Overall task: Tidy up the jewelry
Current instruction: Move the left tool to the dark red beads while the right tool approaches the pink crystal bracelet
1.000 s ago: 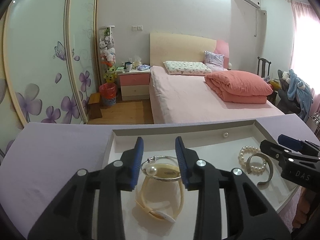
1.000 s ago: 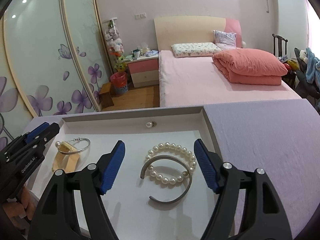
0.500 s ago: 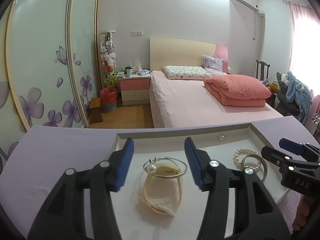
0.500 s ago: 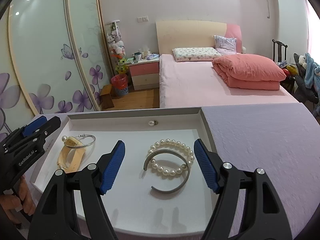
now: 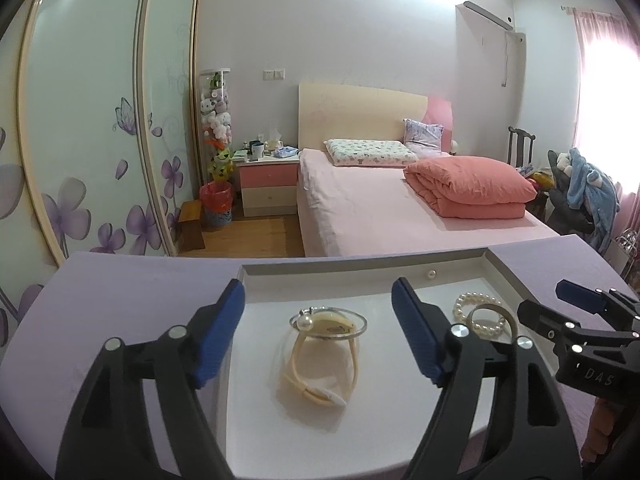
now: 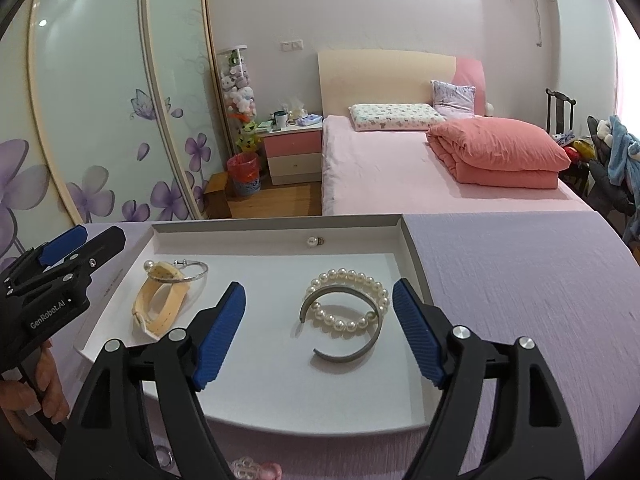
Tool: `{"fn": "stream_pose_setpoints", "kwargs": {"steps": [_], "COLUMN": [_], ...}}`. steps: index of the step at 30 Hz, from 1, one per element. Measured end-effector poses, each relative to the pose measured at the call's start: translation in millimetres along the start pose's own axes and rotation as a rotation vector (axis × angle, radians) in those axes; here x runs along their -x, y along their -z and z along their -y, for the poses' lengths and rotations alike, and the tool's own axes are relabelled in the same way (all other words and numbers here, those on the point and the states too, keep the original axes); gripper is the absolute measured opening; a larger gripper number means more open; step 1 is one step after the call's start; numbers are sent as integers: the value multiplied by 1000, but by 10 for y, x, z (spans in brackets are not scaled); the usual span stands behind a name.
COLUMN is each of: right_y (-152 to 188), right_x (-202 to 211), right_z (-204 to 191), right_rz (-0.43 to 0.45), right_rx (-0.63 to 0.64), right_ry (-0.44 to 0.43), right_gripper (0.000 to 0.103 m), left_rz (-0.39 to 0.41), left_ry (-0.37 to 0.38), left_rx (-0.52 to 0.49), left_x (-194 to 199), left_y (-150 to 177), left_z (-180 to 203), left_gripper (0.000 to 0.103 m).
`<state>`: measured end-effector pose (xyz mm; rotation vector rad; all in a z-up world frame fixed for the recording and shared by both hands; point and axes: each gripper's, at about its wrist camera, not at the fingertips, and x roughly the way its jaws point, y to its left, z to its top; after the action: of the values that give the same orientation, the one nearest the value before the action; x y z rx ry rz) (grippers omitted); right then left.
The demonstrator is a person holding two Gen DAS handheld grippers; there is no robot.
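Observation:
A white tray [image 5: 256,408] [image 6: 260,380] lies on a lilac table. In it lie a cream band [image 5: 320,360] [image 6: 160,304] with a thin silver pearl bangle [image 5: 328,320] [image 6: 188,274] across it, a pearl bracelet [image 6: 346,300] [image 5: 478,312] under a grey open cuff [image 6: 344,320] [image 5: 494,316], and a pearl stud [image 6: 314,241] [image 5: 431,275] at the far wall. My left gripper [image 5: 318,332] is open above the cream band, touching nothing. My right gripper [image 6: 318,332] is open around the cuff and pearls, empty.
The lilac tablecloth [image 6: 520,300] spreads right of the tray. A small ring [image 6: 164,458] and a pink trinket [image 6: 252,470] lie on the table at the near edge. A bed [image 6: 420,176], a nightstand and sliding wardrobe doors stand beyond the table.
My left gripper has opened wide and pulled back and up from the silver bangle and cream band, which stay in the tray. My right gripper has backed off a little, still open.

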<state>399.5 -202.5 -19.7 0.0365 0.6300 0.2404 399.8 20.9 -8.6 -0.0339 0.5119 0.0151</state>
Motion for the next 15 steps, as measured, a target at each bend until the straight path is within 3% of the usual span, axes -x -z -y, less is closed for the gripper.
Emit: {"fn": "stream_pose_setpoints", "kwargs": {"steps": [5, 15], "right_y": [69, 373], "right_x": [149, 621], "right_z": [-6, 146], "right_rz": [8, 12], "right_rx": [9, 8], "right_ry": [-7, -19], "right_gripper": [80, 80], "left_rz": [9, 34], "left_ry": [12, -3], "left_rx": [25, 63], "left_x": [177, 698], "left_y": [61, 307], "left_z": [-94, -388], "left_gripper": [84, 86]}}
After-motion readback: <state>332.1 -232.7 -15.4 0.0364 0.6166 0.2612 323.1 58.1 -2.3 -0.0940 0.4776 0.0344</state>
